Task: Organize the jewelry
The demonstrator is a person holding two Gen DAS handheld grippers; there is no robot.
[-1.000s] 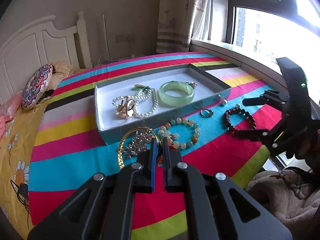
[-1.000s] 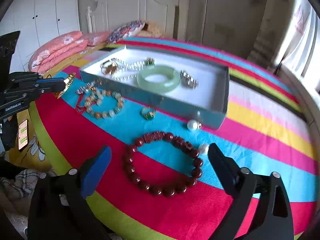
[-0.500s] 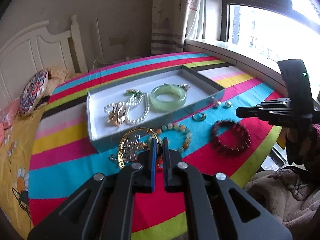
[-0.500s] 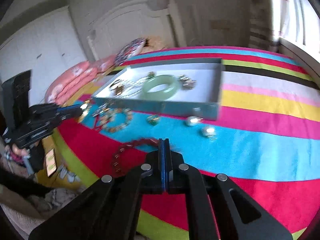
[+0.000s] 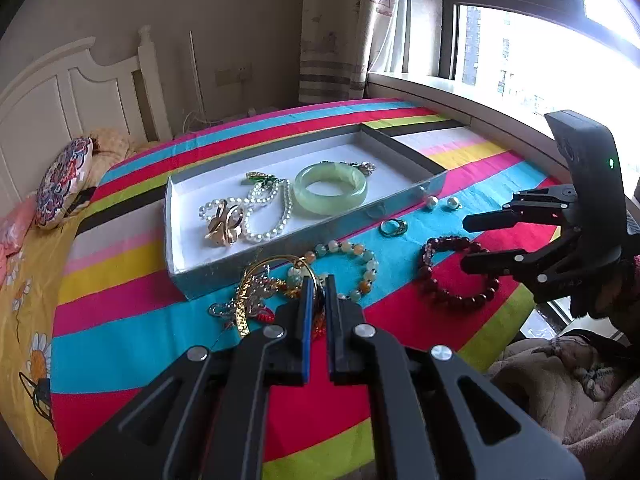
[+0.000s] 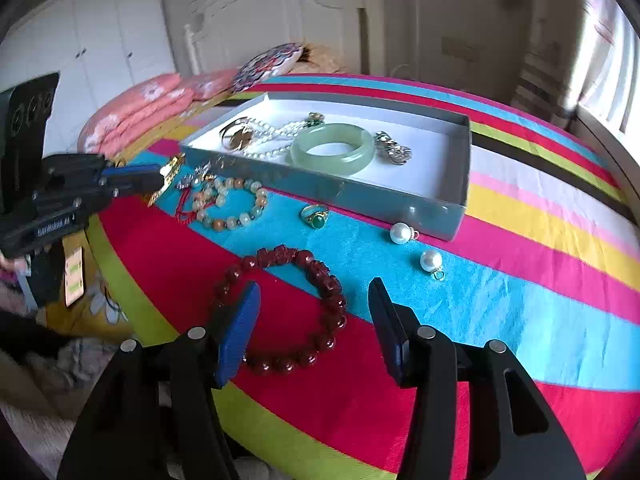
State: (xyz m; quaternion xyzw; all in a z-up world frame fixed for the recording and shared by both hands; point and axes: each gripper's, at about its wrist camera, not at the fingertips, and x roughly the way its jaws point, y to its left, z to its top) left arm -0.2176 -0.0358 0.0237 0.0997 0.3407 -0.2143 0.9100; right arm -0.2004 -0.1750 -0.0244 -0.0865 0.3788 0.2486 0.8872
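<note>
Your right gripper [image 6: 312, 316], jaws opening and holding nothing, straddles the red bead bracelet [image 6: 280, 308]; next, clamp it and carry it to the tray [image 6: 440, 208] at twelve o'clock, left gripper [image 5: 316, 296] clenched.

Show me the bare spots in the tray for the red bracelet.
Tray: the white floor between the silver chain and the far-right wall is free, as is the back strip. Crowded: the left half, with jade bangle, pearls and gold brooch.

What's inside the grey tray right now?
Tray holds a jade bangle, pearl necklace, gold brooch and silver piece. The near wall hides its front floor edge.
</note>
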